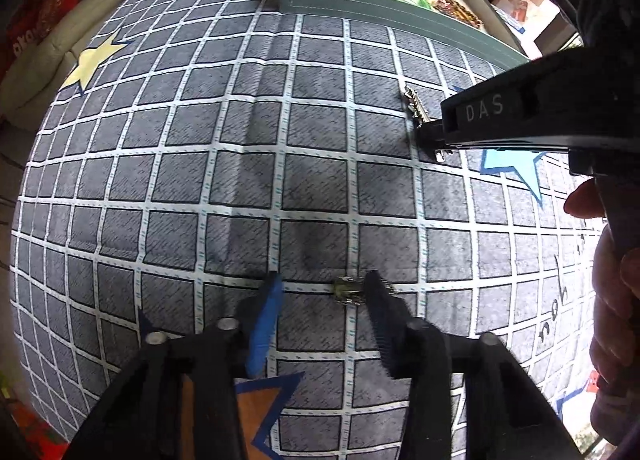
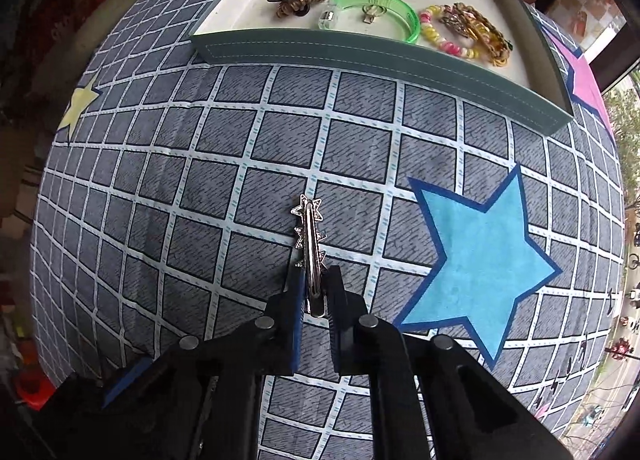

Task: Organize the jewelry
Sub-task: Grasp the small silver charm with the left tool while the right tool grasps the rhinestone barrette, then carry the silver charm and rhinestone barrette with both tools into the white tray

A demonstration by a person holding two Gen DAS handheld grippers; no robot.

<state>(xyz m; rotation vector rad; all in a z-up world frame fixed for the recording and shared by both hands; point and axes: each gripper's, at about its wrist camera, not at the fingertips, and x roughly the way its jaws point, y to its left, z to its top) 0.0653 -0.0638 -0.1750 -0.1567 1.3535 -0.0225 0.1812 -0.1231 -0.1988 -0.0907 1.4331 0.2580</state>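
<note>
Over checked cloth (image 2: 224, 164), right hand-held gripper (image 2: 314, 284) level, clamping hairclip (image 2: 309, 236).

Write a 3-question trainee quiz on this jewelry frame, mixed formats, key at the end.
1. True or false: the right gripper is shut on the silver star-studded hair clip.
2. Multiple choice: the translucent green plastic bangle lies
A) on the grey checked tablecloth
B) inside the shallow teal-walled tray
C) between the left gripper's fingers
3. Fill in: the left gripper is ____, with a small silver-and-olive jewelled piece lying on the cloth against its right finger.

Key:
1. True
2. B
3. open
</note>
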